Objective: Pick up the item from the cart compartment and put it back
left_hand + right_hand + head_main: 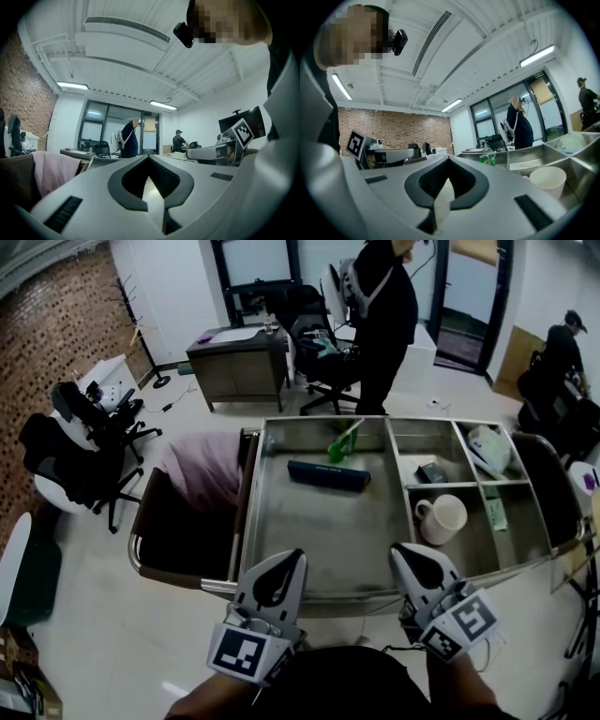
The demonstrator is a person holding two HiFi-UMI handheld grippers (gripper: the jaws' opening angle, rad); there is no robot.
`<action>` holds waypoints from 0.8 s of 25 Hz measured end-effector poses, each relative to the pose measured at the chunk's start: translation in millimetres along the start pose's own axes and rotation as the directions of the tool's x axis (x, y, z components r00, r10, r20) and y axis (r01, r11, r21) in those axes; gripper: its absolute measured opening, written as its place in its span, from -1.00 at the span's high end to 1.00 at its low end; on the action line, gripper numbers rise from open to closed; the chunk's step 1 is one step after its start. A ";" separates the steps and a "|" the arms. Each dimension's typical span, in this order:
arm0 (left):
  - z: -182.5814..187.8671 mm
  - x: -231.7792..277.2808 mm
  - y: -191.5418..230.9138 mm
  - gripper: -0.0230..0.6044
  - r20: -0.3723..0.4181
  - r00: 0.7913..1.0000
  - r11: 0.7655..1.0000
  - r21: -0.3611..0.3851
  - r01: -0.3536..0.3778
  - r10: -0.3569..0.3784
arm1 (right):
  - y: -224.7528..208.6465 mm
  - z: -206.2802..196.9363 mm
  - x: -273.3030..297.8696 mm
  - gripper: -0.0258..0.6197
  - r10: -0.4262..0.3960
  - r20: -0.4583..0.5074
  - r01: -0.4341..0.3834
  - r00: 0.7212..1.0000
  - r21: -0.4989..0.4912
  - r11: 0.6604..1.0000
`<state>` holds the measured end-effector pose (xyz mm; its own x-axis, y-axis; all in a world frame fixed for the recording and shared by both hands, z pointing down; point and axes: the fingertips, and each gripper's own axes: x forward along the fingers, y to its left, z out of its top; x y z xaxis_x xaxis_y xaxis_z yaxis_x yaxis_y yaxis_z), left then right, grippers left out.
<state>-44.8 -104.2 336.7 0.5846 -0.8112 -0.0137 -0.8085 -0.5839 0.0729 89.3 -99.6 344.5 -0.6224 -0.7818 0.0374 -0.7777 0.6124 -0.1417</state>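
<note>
Grey-white left gripper [284,562] and right gripper [410,554], both closed, empty, at the steel cart's [347,594] near rim. Near-right compartment: white ceramic mug [442,518], likely my item; rigid, slick, breakable, I'd pinch its rim wall. Large bay beyond: long dark-blue case [328,475], green plastic tool [341,442]; far bays: small dark box [431,472], white pouch [487,448].
</note>
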 end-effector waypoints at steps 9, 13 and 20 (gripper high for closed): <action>0.6 -2.4 1.5 0.93 -0.005 1.000 1.000 0.007 -0.008 0.008 | 4.0 -0.8 4.6 0.86 0.015 -0.018 -0.015 1.000 -0.004 1.000; 0.7 -3.3 2.1 0.93 -0.009 1.000 1.000 0.012 -0.011 0.011 | 4.1 0.9 5.6 0.86 0.015 -0.007 -0.015 1.000 -0.007 1.000; -1.3 -2.3 0.6 0.93 -0.014 1.000 1.000 0.016 -0.012 0.012 | 1.6 -3.4 4.5 0.86 0.012 -0.011 -0.012 1.000 0.006 1.000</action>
<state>-46.5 -102.6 338.1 0.5754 -0.8179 0.0008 -0.8166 -0.5744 0.0568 84.9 -101.8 347.8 -0.6329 -0.7728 0.0469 -0.7695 0.6213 -0.1478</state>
